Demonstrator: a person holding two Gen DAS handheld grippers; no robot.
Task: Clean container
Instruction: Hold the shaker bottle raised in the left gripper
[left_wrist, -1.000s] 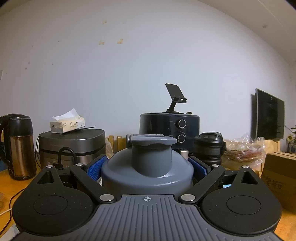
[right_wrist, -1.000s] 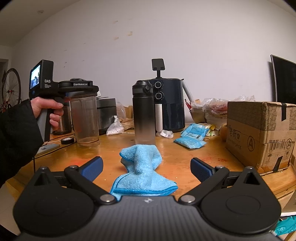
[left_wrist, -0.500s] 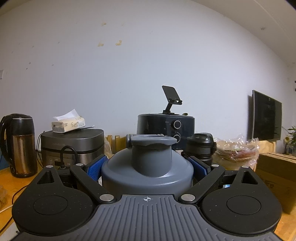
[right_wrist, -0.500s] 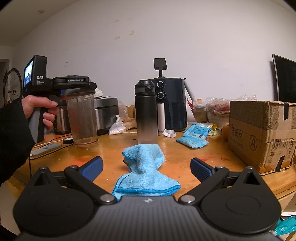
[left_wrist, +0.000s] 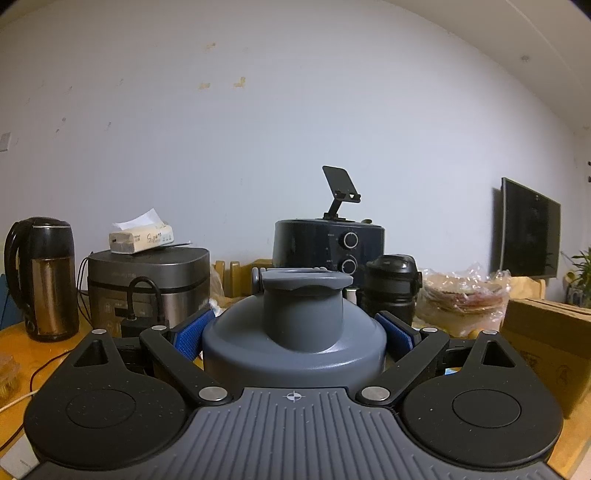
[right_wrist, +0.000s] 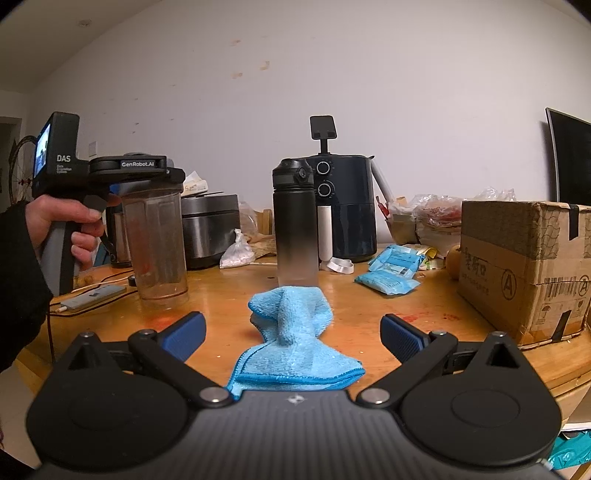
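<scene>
A clear plastic container (right_wrist: 155, 240) with a grey lid (left_wrist: 301, 295) stands upright at the left of the wooden table (right_wrist: 369, 310). Its base is at the table surface. A person's hand holds my left gripper (left_wrist: 293, 334), which is shut around the lid's rim, blue pads on both sides. A crumpled blue cloth (right_wrist: 295, 354) lies on the table in front of me. My right gripper (right_wrist: 293, 328) hovers open just over it, fingers spread on either side with nothing held.
A black bottle (right_wrist: 295, 221) and a dark air fryer (right_wrist: 343, 206) stand behind the cloth. A cardboard box (right_wrist: 524, 266) sits at the right, blue packets (right_wrist: 391, 269) beside it. A rice cooker (right_wrist: 210, 225), a kettle (left_wrist: 42, 277) and a cabled phone (right_wrist: 92, 297) are at the left.
The left gripper has shifted slightly with the container still in its grip. The right gripper has stayed open over the blue cloth.
</scene>
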